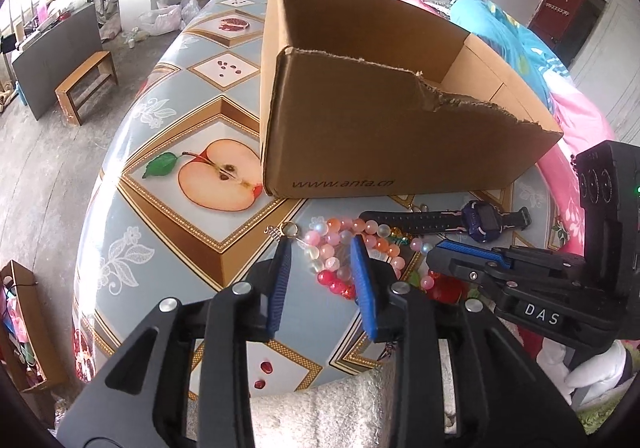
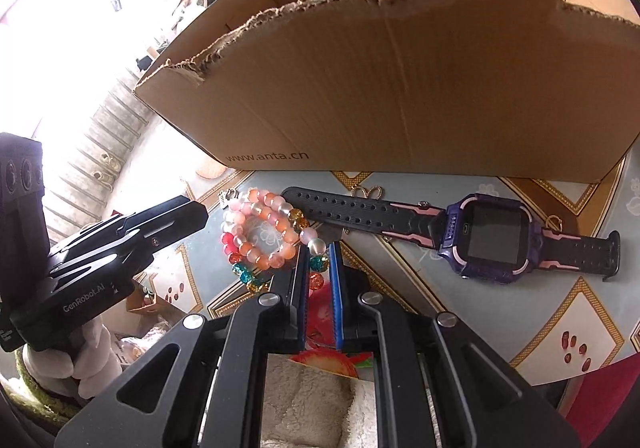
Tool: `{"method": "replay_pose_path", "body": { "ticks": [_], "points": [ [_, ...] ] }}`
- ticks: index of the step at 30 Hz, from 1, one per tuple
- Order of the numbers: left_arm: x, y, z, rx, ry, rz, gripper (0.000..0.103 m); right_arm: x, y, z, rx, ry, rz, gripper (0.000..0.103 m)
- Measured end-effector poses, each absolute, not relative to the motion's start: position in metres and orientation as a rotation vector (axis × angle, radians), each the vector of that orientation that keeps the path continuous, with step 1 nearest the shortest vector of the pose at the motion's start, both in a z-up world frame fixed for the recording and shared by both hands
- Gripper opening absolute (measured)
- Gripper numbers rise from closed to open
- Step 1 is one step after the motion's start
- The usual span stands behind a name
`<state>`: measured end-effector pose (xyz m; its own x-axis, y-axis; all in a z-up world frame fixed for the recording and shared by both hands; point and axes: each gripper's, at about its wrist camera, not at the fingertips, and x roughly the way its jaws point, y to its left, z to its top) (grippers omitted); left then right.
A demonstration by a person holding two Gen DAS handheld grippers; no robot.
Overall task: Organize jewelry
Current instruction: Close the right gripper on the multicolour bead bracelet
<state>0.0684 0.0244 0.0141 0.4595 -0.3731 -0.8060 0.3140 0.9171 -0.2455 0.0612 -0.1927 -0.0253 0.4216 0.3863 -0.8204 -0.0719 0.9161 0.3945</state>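
- The left tongs [image 1: 322, 244] stand partly apart, narrow rather than wide, with nothing pinched between them; their blue pads [image 1: 280, 288] hover over the desk [image 1: 168, 248].
- A heap of bead bracelets [image 1: 340, 248] lies on the desk between and just beyond the left tongs' tips: pink, peach, milky and red beads, none visibly pressed by either pad.
- A small gold ring clasp [image 1: 291, 228] sits right at the tip of the left tongs' left finger.
- The right tongs [image 2: 319, 260] stand nearly closed, only a thin gap showing. A strand of teal, amber and red glitter beads [image 2: 318, 268] lies right at their tips, in the gap; whether the pads actually grip it cannot be told.
- From the right wrist view, the peach and pink bracelets [image 2: 260, 232] lie coiled just ahead and to the left of the right tongs.
- A child's smartwatch [image 2: 488, 236], purple case and black-and-pink strap, lies flat on the desk ahead and to the right of the right tongs, its strap end touching the bead heap.
- A torn-edged cardboard box [image 2: 400, 96], open-topped, stands on the desk beyond the watch and beads, well ahead of both tongs.
- A white-gloved hand [image 2: 80, 368] carries the left tongs, seen to the left of the right ones.
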Motion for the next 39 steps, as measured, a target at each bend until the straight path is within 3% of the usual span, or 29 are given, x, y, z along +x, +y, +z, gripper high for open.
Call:
{"method": "replay_pose_path", "body": {
  "ticks": [5, 7, 19, 21, 27, 36, 39],
  "points": [
    [0.080, 0.019, -0.001, -0.054, 1.074, -0.416, 0.028, 0.068, -0.185, -0.029, 0.303, 1.112, 0.302, 0.010],
    [0.084, 0.018, -0.006, -0.051, 1.103, -0.410, 0.022, 0.070, -0.184, -0.029, 0.297, 1.114, 0.306, 0.010],
    [0.093, 0.020, -0.010, -0.112, 1.116, -0.421, 0.015, 0.081, -0.179, -0.037, 0.301, 1.119, 0.347, 0.010],
    [0.093, 0.027, -0.009, -0.151, 1.103, -0.428, 0.007, 0.078, -0.183, -0.039, 0.309, 1.116, 0.351, 0.010],
    [0.092, 0.032, -0.012, -0.180, 1.109, -0.419, 0.007, 0.079, -0.186, -0.041, 0.323, 1.106, 0.359, 0.010],
    [0.076, 0.031, 0.023, -0.184, 1.000, -0.462, 0.006, 0.067, -0.205, -0.025, 0.326, 1.035, 0.365, 0.010],
    [0.070, 0.030, 0.038, -0.188, 0.973, -0.482, 0.000, 0.063, -0.210, -0.017, 0.329, 1.011, 0.372, 0.010]
  ]
}}
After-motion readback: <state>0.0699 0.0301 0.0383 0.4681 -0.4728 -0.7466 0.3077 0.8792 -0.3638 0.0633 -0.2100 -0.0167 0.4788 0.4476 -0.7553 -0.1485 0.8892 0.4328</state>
